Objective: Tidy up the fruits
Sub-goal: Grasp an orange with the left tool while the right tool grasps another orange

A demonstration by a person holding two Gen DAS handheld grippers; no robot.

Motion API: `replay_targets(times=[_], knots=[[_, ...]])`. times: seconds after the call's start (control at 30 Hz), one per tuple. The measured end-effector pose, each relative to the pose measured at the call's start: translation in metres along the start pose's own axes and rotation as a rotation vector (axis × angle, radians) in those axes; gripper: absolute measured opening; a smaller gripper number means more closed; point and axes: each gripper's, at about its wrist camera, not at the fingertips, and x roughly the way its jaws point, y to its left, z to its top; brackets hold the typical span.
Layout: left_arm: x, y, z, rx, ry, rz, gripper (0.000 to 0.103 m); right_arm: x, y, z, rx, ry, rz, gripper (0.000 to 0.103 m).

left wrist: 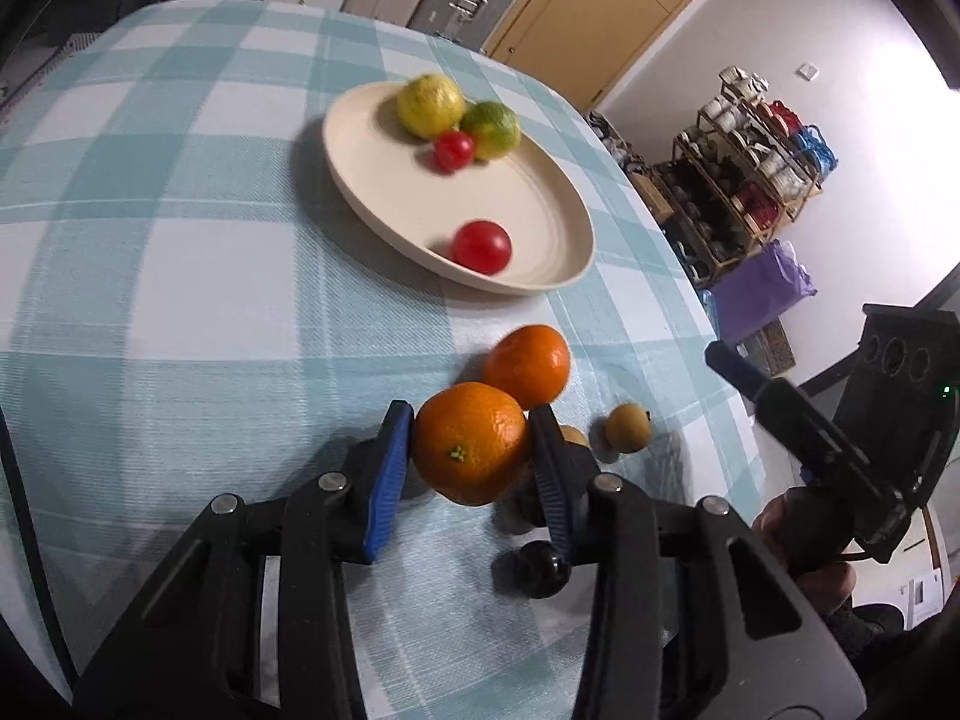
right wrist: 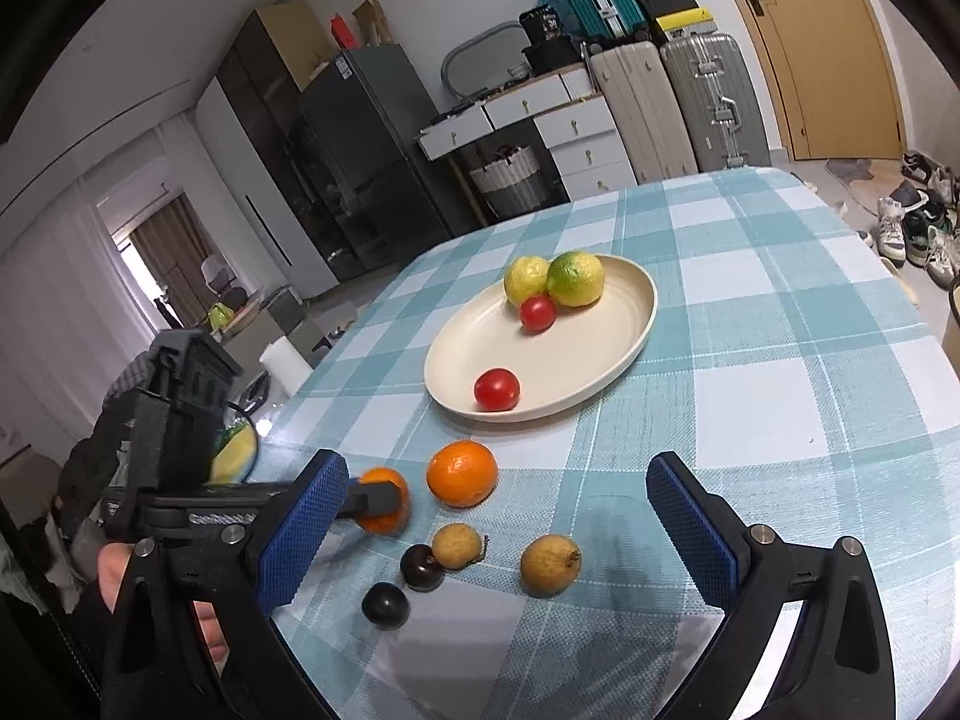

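Observation:
My left gripper (left wrist: 471, 420) is shut on an orange (left wrist: 471, 450), its blue pads pressed against both sides, low over the checked cloth. A second orange (left wrist: 528, 366) lies just beyond it. In the right wrist view the held orange (right wrist: 379, 523) is at the left, with the free orange (right wrist: 462, 474) beside it. My right gripper (right wrist: 498, 471) stands open over the cloth with nothing between its fingers. Below it lie two brown fruits (right wrist: 456, 546) (right wrist: 549, 564) and two dark ones (right wrist: 420, 567) (right wrist: 385, 605). The cream plate (right wrist: 588, 348) holds a lemon (right wrist: 525, 279), a green citrus (right wrist: 576, 279) and two tomatoes (right wrist: 497, 389) (right wrist: 537, 313).
The blue-and-white checked tablecloth (left wrist: 150, 240) covers a round table, whose edge curves away at the right (left wrist: 690, 276). A hand (left wrist: 828, 576) holds the right gripper's handle off that edge. Suitcases (right wrist: 714, 102), drawers and a shoe rack (left wrist: 750, 168) stand beyond the table.

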Motion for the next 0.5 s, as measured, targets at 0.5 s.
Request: replay_targets(times=[0.5], knots=[[-0.031,0.019,0.001,-0.022,-0.043,0.011,0.037,0.041,0.01,0.0,0.004,0.105,0.018,0.102]])
